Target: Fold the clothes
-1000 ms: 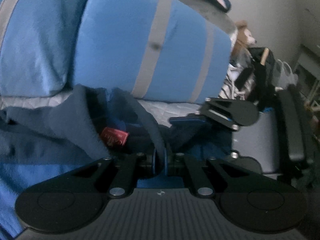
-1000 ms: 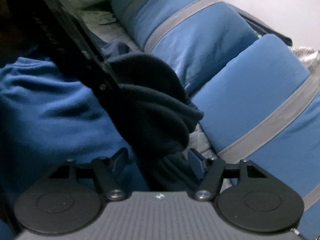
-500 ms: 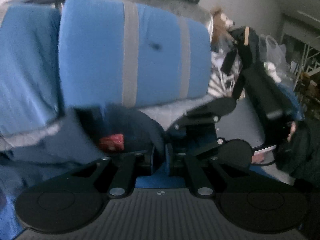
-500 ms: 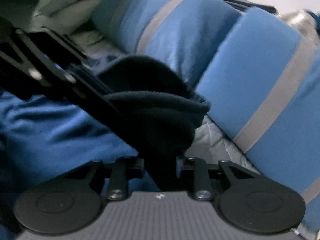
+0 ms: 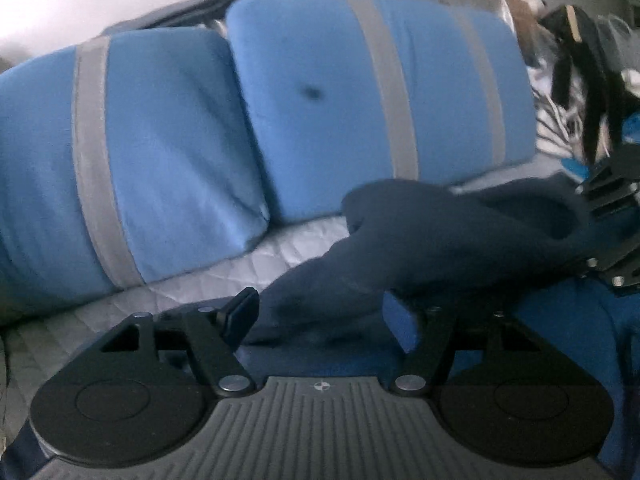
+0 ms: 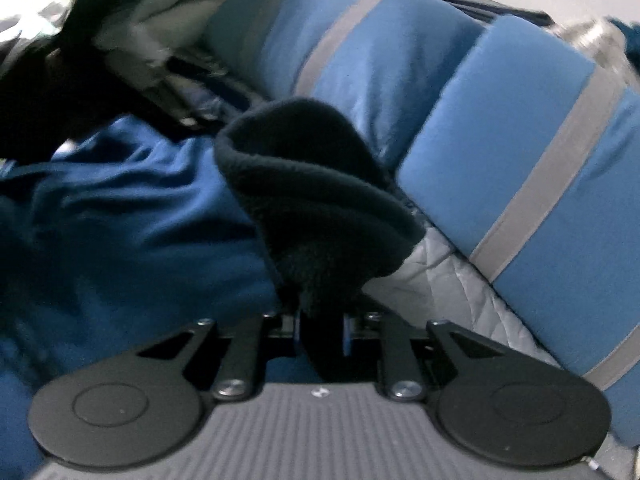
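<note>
Where the navy fleece garment [image 6: 320, 200] bunches in front of the blue striped pillows [image 5: 360, 100], the right gripper [image 6: 320, 330] has its jaws clamped on a thick gathered fold. The left gripper [image 5: 320, 312] has its jaws apart, fabric lying between them unheld. The garment lies on the quilted bed [image 5: 248, 272] below the pillows. It looks soft, limp and light, likely thick fleece; a hem or seam edge would give surer hold than a bunched middle.

Garment [image 5: 440, 236] on quilt [image 5: 248, 272], before two pillows [image 5: 168, 152] side by side; clutter behind, blurred.
</note>
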The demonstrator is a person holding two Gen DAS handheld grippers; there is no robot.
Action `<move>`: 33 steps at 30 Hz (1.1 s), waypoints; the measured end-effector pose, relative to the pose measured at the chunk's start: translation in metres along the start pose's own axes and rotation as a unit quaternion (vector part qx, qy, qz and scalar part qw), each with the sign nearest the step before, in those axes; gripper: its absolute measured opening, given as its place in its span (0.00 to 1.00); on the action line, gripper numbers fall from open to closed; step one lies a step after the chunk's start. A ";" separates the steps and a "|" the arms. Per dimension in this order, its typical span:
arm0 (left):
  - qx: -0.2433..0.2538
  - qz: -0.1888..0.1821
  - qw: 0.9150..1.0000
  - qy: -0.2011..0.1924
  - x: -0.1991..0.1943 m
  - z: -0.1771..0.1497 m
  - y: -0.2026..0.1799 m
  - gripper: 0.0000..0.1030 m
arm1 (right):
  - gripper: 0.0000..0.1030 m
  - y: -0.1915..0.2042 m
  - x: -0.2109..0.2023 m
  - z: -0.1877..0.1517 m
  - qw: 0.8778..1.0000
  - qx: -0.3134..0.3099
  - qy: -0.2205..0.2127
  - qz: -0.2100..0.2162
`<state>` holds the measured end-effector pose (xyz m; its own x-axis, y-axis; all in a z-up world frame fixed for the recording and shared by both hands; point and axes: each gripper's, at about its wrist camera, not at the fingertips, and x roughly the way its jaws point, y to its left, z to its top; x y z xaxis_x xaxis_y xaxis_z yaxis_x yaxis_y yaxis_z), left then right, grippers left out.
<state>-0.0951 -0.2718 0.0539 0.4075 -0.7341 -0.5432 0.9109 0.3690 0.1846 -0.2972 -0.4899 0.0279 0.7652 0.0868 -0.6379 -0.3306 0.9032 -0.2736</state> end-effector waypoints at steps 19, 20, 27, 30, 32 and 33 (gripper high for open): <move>0.192 -0.112 0.974 0.052 0.010 -0.017 -0.041 0.32 | 0.19 0.046 -0.021 -0.025 0.993 -0.110 0.034 0.015; 0.182 -0.113 0.976 0.051 0.006 -0.016 -0.037 0.28 | 0.21 0.041 -0.023 -0.023 0.996 -0.089 0.025 0.016; 0.132 -0.167 0.976 0.039 -0.023 -0.019 -0.008 0.24 | 0.55 -0.009 -0.034 -0.015 0.993 0.100 -0.028 0.060; 0.129 -0.191 0.971 0.070 -0.019 -0.024 -0.006 0.24 | 0.63 -0.018 -0.029 -0.017 0.987 0.132 -0.027 0.092; 0.126 -0.203 0.967 0.090 -0.014 -0.027 -0.007 0.25 | 0.71 -0.023 -0.026 -0.019 0.981 0.153 -0.026 0.114; 0.125 -0.207 0.965 0.096 -0.012 -0.029 -0.006 0.26 | 0.73 -0.026 -0.025 -0.019 0.978 0.163 -0.026 0.125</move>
<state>-0.1075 -0.2492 0.0353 0.0065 -0.6611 -0.7503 0.9902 -0.1005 0.0971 -0.3180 -0.5237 0.0368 0.7128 0.3356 -0.6159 -0.3237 0.9364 0.1356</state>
